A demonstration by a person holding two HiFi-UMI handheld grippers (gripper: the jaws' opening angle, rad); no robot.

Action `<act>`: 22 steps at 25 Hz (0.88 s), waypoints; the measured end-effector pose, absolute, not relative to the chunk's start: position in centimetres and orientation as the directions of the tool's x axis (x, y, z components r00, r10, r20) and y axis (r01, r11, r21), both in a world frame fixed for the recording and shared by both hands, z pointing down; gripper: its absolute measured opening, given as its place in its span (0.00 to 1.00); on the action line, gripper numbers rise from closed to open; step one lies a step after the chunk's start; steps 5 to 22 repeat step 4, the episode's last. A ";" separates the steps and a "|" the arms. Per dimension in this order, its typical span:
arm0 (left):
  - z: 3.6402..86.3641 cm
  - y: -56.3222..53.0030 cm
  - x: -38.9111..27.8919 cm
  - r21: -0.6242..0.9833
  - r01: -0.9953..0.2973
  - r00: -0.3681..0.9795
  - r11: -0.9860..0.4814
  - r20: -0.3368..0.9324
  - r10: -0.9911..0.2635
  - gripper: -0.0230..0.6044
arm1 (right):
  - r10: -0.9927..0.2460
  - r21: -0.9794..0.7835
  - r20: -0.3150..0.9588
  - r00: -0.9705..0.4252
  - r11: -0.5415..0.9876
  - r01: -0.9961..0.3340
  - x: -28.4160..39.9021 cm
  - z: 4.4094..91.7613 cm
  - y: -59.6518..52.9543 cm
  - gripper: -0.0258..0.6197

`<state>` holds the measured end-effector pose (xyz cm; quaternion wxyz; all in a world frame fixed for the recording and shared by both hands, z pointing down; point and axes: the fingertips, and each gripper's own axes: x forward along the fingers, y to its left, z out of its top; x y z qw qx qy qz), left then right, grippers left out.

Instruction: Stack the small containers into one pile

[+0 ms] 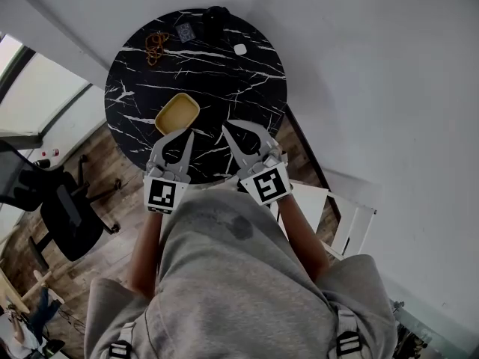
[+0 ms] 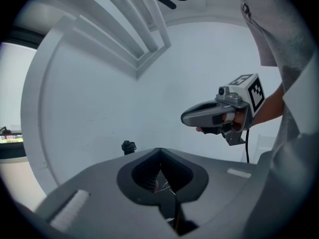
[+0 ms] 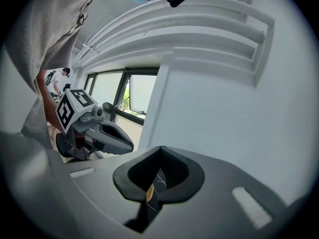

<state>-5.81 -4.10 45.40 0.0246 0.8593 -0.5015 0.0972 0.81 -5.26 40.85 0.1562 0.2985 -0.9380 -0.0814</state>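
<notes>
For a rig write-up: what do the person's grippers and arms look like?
The left gripper and right gripper are light grey with curved jaws; each carries a white cube with black square markers. The person wears a grey short-sleeved top.

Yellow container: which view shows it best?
The head view: the yellow container lies whole and open on the black marble table. The right gripper view gives only a yellow sliver behind its jaws; the left gripper view shows none clearly.
</notes>
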 end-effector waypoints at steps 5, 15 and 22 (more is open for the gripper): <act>45.9 -3.6 -5.1 -0.041 -0.860 0.491 -0.509 0.204 -0.847 0.04 | -0.585 0.238 0.257 -0.769 0.810 -0.536 1.7 41.2 -4.9 0.06; 45.9 -3.6 -5.1 -0.041 -0.860 0.491 -0.509 0.204 -0.847 0.04 | -0.585 0.238 0.257 -0.769 0.810 -0.536 1.7 41.2 -4.9 0.06; 45.9 -3.6 -5.1 -0.041 -0.860 0.491 -0.509 0.204 -0.847 0.04 | -0.585 0.238 0.257 -0.769 0.810 -0.536 1.7 41.2 -4.9 0.06</act>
